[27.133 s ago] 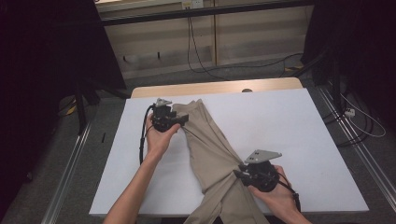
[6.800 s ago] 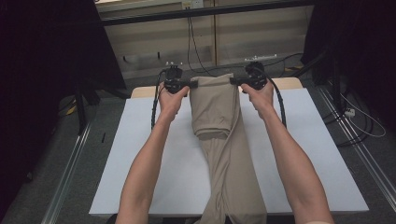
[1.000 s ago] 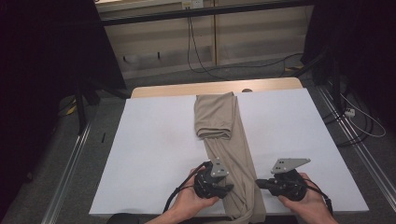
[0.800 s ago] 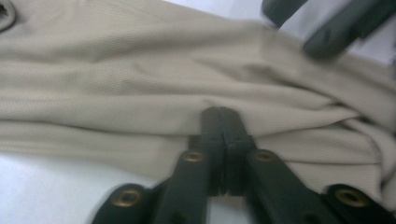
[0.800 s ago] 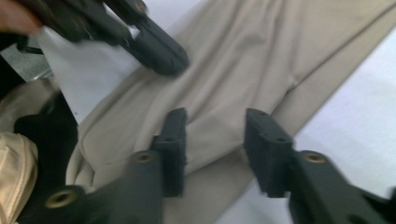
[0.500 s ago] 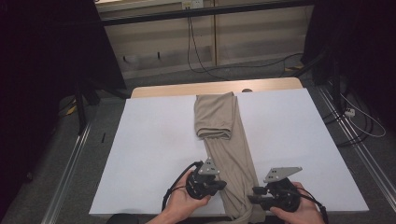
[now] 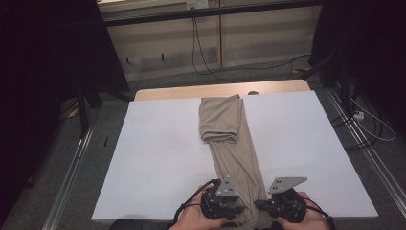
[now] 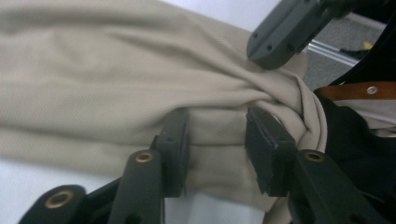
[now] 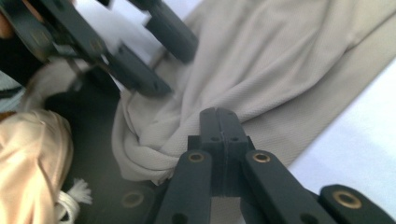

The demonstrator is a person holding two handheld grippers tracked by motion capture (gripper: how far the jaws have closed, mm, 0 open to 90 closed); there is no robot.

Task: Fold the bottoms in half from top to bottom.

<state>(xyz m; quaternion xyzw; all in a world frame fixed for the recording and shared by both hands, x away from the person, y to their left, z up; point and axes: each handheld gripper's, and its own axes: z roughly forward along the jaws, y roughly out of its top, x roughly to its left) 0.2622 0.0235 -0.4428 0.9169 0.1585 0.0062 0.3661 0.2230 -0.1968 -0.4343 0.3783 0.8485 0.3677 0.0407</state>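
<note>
While my right gripper (image 9: 219, 122) jaws sit pinched together on fold of beige trousers (image 7: 230, 139), my left gripper (image 8: 217, 140) jaws, just reopened, stand half apart with cloth bunched between, pads barely pressing. Trousers lie along middle of white table (image 7: 158, 158), far end already folded, near end at table's near edge. Judgement: clamp left firmly, match both grips at hem corners, lift evenly, keep cloth taut for straight fold
</note>
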